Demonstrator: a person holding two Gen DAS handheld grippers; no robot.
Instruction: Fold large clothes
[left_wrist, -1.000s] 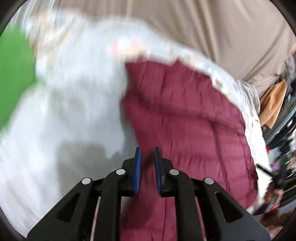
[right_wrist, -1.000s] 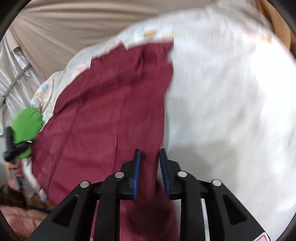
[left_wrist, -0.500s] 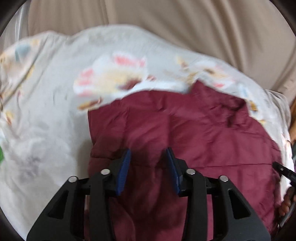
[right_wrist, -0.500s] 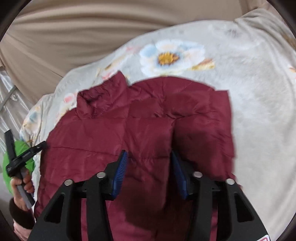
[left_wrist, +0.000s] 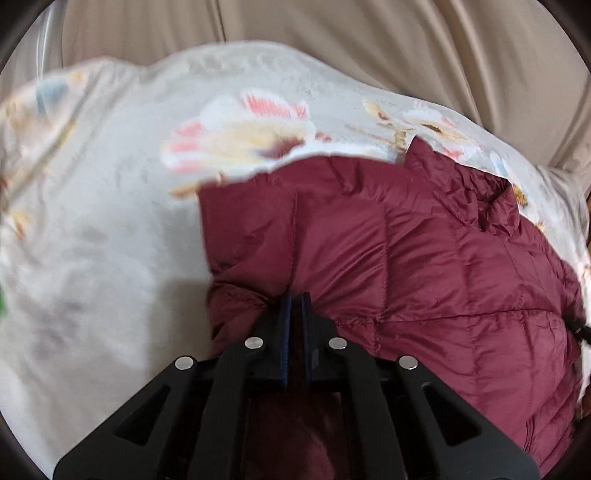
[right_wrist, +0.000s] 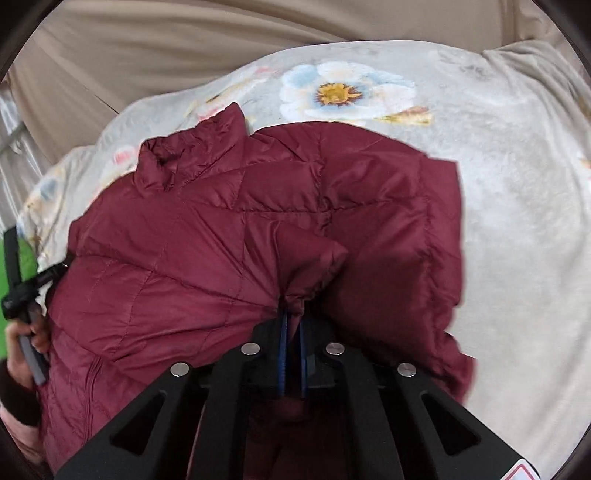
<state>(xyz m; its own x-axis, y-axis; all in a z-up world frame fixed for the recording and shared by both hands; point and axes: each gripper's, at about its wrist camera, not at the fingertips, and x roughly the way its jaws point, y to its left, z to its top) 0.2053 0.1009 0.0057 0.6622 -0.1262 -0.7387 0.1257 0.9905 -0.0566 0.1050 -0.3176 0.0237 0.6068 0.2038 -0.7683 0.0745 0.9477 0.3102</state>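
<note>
Since the earlier frames both pairs of jaws have closed: half a second ago they stood wide over the cloth, and now each one pinches it. The views are also steadier, with much less blur.

Nearest in the left wrist view, the left gripper (left_wrist: 294, 301) has its blue pads pressed together on a bunched fold of the dark red quilted puffer jacket (left_wrist: 424, 266), near the jacket's left edge. In the right wrist view, the right gripper (right_wrist: 292, 314) has its jaws narrow in the same way, with a gathered bit of the red fabric squeezed between them and puckering just above the tips.

The jacket lies spread on a pale fleece blanket with large printed flowers (right_wrist: 517, 184). Its stand-up collar (right_wrist: 192, 155) is at the far side, toward a beige curtain (right_wrist: 184, 44) that hangs behind. At the left edge of the right wrist view a hand (right_wrist: 26, 332) holds the other tool.

I judge the jacket to be light, soft and puffy. Its shell looks smooth and a little slippery, so a thin pinch may slide out. It is better to take a thick fold along a stitched seam or the hem, where the cloth is firmer, and to lift both points together so the padding does not sag.
</note>
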